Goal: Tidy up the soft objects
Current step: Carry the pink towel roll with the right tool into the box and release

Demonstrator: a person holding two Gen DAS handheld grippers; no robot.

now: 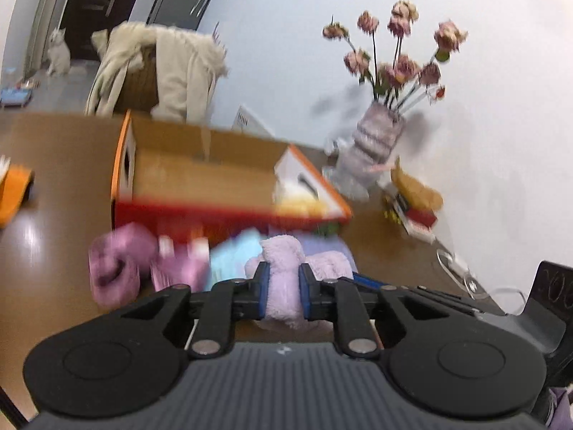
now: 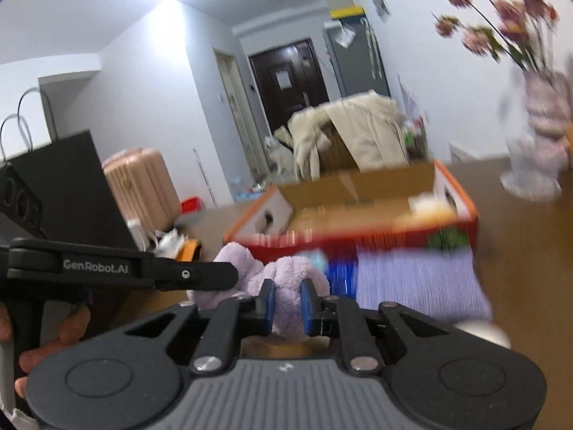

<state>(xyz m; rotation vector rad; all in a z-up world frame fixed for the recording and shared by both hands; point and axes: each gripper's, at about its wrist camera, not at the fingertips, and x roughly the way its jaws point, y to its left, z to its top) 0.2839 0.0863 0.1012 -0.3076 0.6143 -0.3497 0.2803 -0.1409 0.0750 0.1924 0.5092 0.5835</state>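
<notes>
Both tongs, left (image 1: 283,279) and right (image 2: 287,295), pinch one lilac plush towel (image 1: 283,286) before the open cardboard box (image 1: 215,175); pink slippers (image 1: 118,265) remain on the table (image 1: 53,215), sorting apparently barely begun.

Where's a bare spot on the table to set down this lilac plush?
Bare wood shows left of the cardboard box, before the orange object. The box floor also looks largely open. It is crowded in front of the box, around the pink slippers, and near the vase.

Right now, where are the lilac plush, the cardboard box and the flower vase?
lilac plush (image 1: 283,286), left wrist view, pinched middle.
cardboard box (image 1: 200,179), left wrist view, inner brown wall.
flower vase (image 1: 376,136), left wrist view, ribbed body.
</notes>
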